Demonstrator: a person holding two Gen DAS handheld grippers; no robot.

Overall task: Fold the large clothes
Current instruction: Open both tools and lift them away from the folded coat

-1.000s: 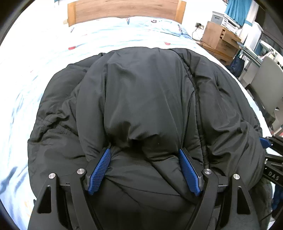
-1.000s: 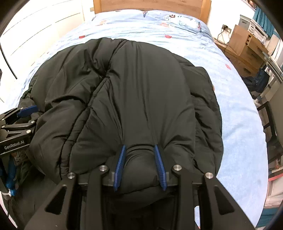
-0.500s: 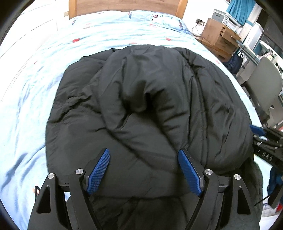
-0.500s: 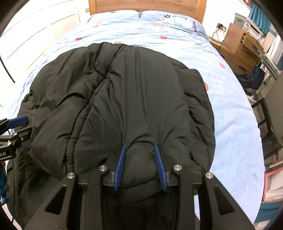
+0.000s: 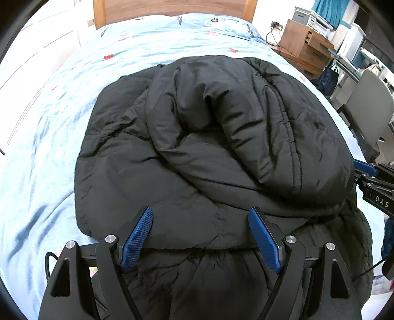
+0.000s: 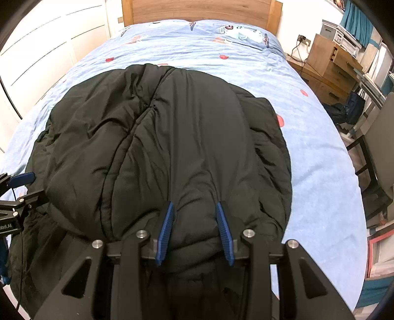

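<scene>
Closest to me, my right claw (image 6: 194,221) pinches a puffy bulge of the black coat (image 6: 172,147) between its blue pads (image 6: 165,227), the padding swelling up between the two fingers. My left claw (image 5: 200,232) is spread wide, its pads (image 5: 136,237) apart with the coat's near fold lying between them; nothing is squeezed there, and whether the tips brush the fabric I cannot tell.

I judge the step in hand to be the fold of the coat's near part up over its body: one side is let go and laid down, the other is not yet released. The next move, as I read it, calls for setting the right side down level with the left, opening that claw, and then pressing the bulk flat, because padding this thick will likely spring back and slide off itself.

The coat is a large, quilted, matte black thing, thick and soft, lying in the middle of the bed (image 6: 320,172) on a pale blue sheet with small red prints. From the left view a loose roll, probably a sleeve (image 5: 246,128), humps across the top of the pile, and the layers look lumpy rather than squared. The near hem hangs off the bed's edge under both claws.

Further off stands the wooden headboard (image 6: 199,9), and to the right a wooden drawer unit (image 6: 330,66) near a chair (image 5: 367,108).
</scene>
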